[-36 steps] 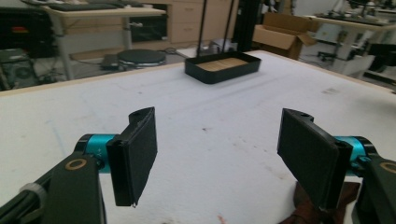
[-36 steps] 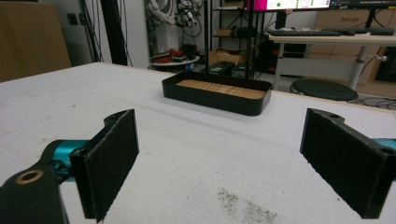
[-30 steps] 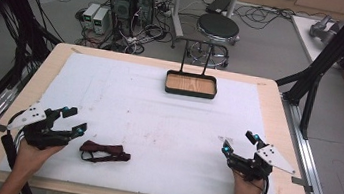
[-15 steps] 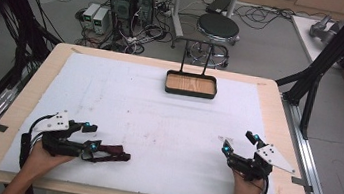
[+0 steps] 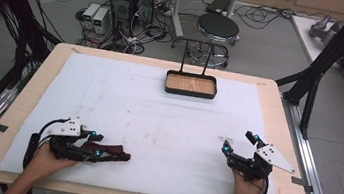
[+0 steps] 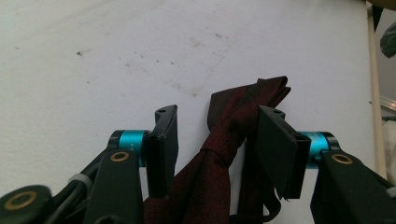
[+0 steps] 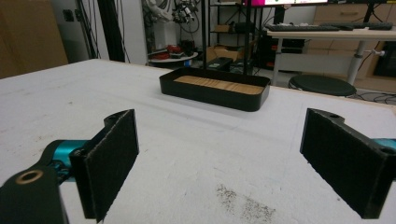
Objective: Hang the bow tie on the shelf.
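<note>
A dark red bow tie (image 5: 115, 149) lies on the white sheet near the front left of the table. My left gripper (image 5: 97, 143) lies low over it, pointing right, jaws on either side. In the left gripper view the tie's knot (image 6: 215, 154) sits between the two pads (image 6: 163, 149). The jaws have just been closing; a small gap still shows beside the knot, and one wing runs behind the right-hand pad. My right gripper (image 5: 239, 142) rests at the front right, open with nothing between its fingers (image 7: 219, 158).
A black tray with a wooden floor (image 5: 190, 93) stands at the back middle of the table, with a thin black stand (image 5: 196, 55) behind it; it lies ahead of the right gripper (image 7: 210, 95). The white sheet (image 5: 157, 120) covers most of the tabletop.
My left gripper has moved right and down onto the bow tie, and its jaws have narrowed around it. The right gripper has kept still.
</note>
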Available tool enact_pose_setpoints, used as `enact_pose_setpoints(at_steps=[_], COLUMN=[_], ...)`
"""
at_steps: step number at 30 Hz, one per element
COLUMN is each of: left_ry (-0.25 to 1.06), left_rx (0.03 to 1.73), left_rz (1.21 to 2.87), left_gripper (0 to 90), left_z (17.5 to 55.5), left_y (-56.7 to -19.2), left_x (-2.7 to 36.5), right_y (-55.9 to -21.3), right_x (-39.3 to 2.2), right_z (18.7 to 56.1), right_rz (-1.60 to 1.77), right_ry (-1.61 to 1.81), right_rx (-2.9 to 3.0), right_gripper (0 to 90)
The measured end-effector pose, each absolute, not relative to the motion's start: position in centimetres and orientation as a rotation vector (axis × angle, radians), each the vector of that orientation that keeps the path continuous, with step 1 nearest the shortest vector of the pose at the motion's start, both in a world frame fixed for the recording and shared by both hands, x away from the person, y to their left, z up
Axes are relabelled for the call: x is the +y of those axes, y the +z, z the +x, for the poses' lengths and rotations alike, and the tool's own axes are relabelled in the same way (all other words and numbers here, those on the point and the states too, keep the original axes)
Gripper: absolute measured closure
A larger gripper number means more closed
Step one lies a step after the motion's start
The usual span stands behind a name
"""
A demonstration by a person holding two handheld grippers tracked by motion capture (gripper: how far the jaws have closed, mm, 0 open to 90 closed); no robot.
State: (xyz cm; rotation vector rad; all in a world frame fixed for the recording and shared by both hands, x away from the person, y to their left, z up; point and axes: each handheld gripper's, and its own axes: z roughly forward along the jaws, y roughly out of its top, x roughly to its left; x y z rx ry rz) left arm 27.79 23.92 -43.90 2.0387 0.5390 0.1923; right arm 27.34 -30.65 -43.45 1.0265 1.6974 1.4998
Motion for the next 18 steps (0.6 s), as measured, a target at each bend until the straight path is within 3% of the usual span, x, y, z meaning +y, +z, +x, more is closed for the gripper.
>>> enact_pose_setpoints(at_steps=[7,18], left_ry=[0.205,0.278], left_rx=[0.501,0.441], left_rz=[2.093,2.128], left_gripper=[55.9,74.5], left_z=[27.66,27.19], left_y=[-44.16,-44.17], left_x=[23.59,23.49], right_y=[-43.48,-43.51], right_x=[-30.67,-30.67], right_z=[27.41,27.42], right_rz=[1.027,1.043], right_ry=[1.497,1.499], right_rx=[1.700,1.704], right_gripper=[10.5,10.5])
